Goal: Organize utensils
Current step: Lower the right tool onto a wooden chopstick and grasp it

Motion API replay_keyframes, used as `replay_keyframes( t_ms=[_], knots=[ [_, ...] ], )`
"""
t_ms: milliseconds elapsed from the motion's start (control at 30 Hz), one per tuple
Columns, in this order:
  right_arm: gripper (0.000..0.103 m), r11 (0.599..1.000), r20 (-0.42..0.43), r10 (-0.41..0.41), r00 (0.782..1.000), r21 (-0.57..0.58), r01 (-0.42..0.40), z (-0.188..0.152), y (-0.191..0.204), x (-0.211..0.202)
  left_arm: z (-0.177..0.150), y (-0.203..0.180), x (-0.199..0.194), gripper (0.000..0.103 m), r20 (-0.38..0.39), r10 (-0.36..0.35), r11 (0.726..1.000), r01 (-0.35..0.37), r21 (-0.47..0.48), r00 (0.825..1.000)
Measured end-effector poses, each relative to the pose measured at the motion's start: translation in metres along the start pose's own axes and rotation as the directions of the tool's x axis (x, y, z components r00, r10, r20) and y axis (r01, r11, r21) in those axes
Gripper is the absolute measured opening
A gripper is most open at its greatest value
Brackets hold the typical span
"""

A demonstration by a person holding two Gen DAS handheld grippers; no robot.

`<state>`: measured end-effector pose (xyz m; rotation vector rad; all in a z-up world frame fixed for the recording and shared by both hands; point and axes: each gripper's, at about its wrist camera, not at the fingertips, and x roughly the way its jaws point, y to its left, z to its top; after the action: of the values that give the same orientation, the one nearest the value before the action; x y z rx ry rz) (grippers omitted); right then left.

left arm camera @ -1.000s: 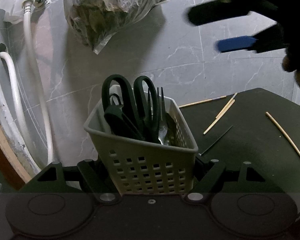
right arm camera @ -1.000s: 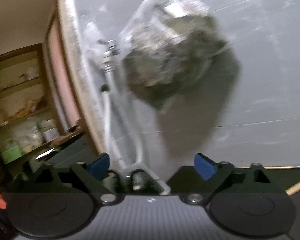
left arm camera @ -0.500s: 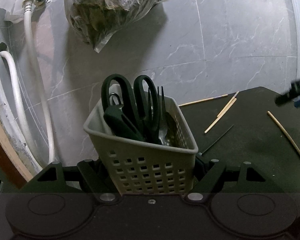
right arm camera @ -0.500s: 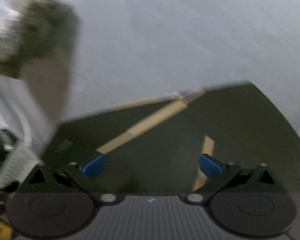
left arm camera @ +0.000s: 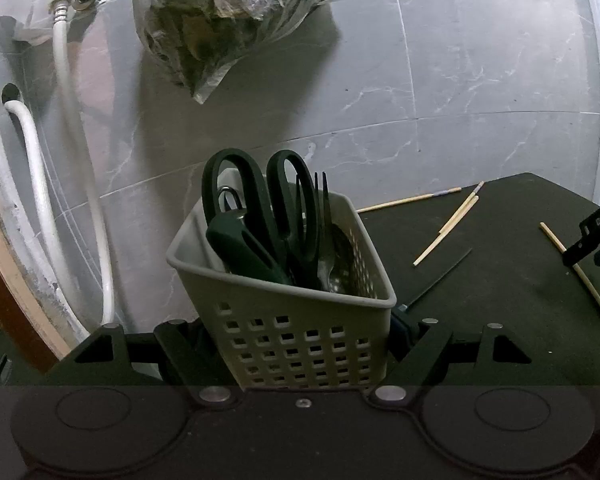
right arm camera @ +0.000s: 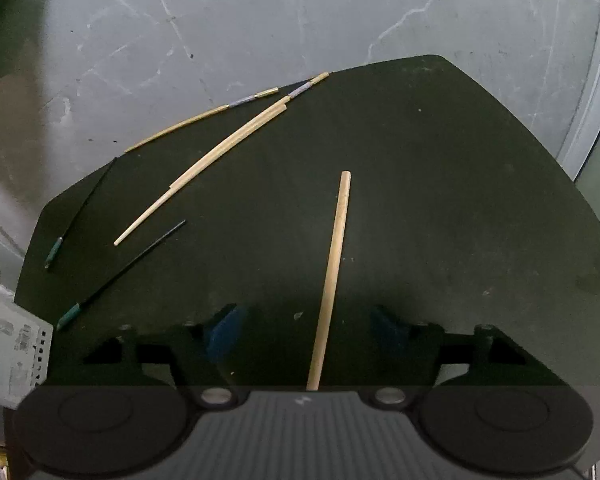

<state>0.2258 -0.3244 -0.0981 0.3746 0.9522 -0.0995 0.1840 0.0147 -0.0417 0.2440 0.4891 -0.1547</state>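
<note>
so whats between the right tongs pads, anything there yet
One bamboo chopstick lies on the black mat, running lengthwise through the gap of the right tongs. The pads, which have just been closing, do not touch it yet. The right wrist view shows this.

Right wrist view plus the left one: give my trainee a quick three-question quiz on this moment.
1. True or false: the scissors stand in the basket.
2. What lies between the jaws of the right hand-held gripper? A knife; B wooden chopstick; C nothing.
3. Fill in: the left hand-held gripper is shut on the ____.
Key: 1 true. 2 B; the jaws have just been closing but do not press it yet. 3 basket.
</note>
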Motion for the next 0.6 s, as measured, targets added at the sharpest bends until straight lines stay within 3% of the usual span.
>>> replay_keyframes(
  t_ms=[300,367,433,600],
  knots=[
    [0.041,0.999,-0.019,-0.038,0.999,0.017,0.038,0.005,0.006,0.012,-0.002,0.001,-0.004,0.08,-0.002,0.011,1.0,-0.011,-0.006,1.0],
    [0.023,0.999,-0.02,-0.031,0.999,0.012,0.031,0.005,0.007,0.012,-0.002,0.002,-0.004,0.08,-0.003,0.015,1.0,-0.015,-0.008,1.0],
    [0.016,1.0,-0.025,-0.021,0.999,0.004,0.021,0.007,0.008,0.015,-0.003,0.003,-0.005,0.08,-0.004,0.019,1.0,-0.019,-0.01,1.0],
    [0.009,0.999,-0.039,0.016,0.999,-0.041,-0.017,0.004,0.019,0.017,-0.004,0.007,-0.007,0.08,-0.007,0.033,0.999,-0.033,-0.017,0.999]
  ],
)
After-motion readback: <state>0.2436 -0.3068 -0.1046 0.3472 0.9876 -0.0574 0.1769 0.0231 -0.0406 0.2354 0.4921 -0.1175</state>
